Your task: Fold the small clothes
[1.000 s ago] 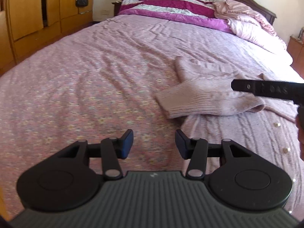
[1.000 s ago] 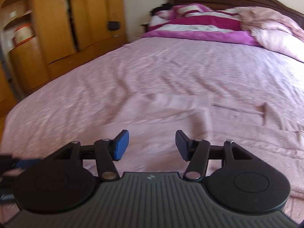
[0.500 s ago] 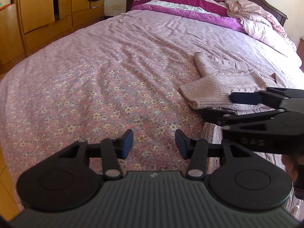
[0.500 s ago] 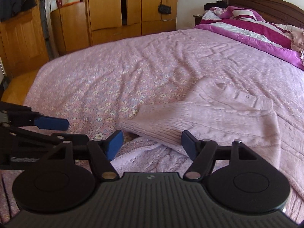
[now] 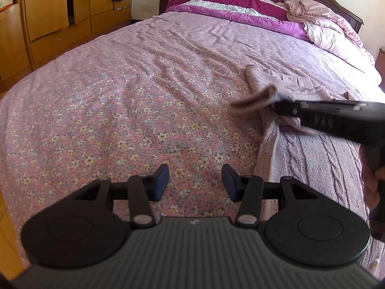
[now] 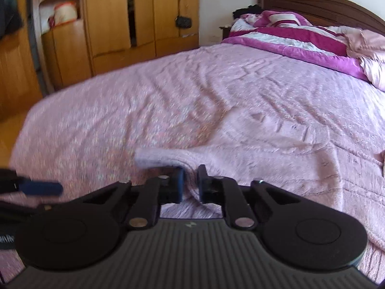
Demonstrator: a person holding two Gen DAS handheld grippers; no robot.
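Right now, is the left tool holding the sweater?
No, the left tool is open over the bedspread, beside the sweater.

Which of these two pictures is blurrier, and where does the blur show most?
The right wrist view is blurrier: the floral bedspread smears so its flowers vanish, and the wardrobe looks soft. The left wrist view keeps the flowers crisp; only the lifted sweater sleeve and the right hand-held gripper streak. Both views bow straight edges, fisheye style, and daylight washes out the far right of the bed.

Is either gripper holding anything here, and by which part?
The right gripper pinches the pink knit sweater by its sleeve, near the cuff. The left gripper is open, holding nothing.
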